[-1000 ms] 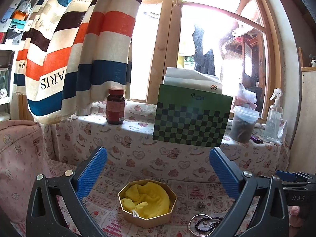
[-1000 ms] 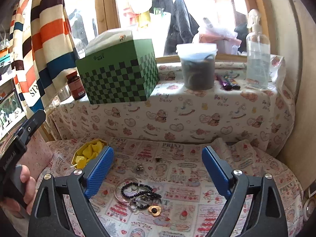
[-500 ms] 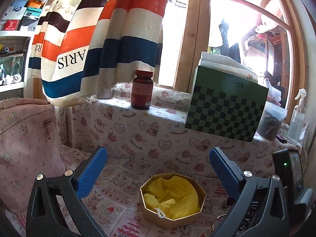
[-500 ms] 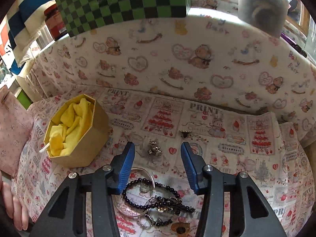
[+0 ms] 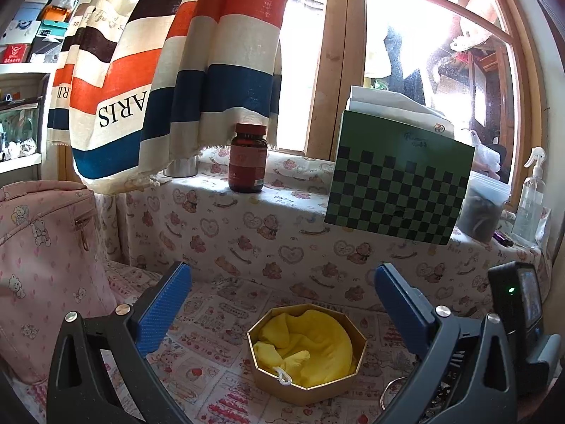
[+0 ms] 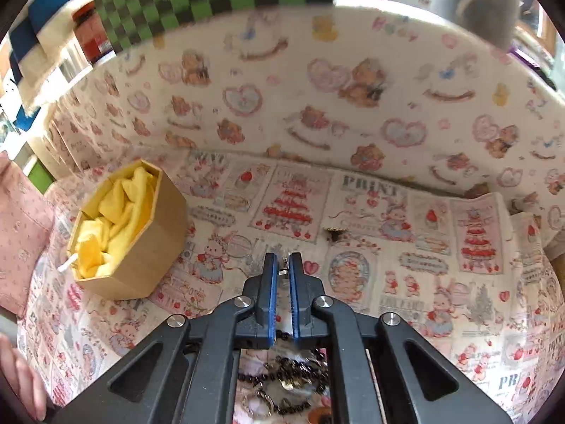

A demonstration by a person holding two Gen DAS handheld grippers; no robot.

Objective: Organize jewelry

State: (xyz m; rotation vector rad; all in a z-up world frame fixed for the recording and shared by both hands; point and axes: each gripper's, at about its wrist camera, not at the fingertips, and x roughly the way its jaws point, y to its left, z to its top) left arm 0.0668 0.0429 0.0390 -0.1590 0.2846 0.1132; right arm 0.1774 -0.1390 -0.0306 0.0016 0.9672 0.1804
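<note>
My right gripper (image 6: 281, 265) has its blue pads nearly together, with a small silvery charm (image 6: 282, 268) pinched at the tips; too little of it shows for me to tell which way it points or where its long axis runs. It sits just above the printed cloth (image 6: 388, 247), right of the octagonal gold box (image 6: 141, 247). That box is open on top and filled with a crumpled yellow cloth (image 6: 116, 212), a white cord end poking out at its near-left rim. A second small dark piece (image 6: 333, 232) lies on the cloth just beyond and right of the pads. Behind them, nearer me, a tangle of dark beaded strands (image 6: 286, 374) lies in a heap. My left gripper (image 5: 282, 304) hangs wide open, holding nothing, above the box (image 5: 307, 371).
</note>
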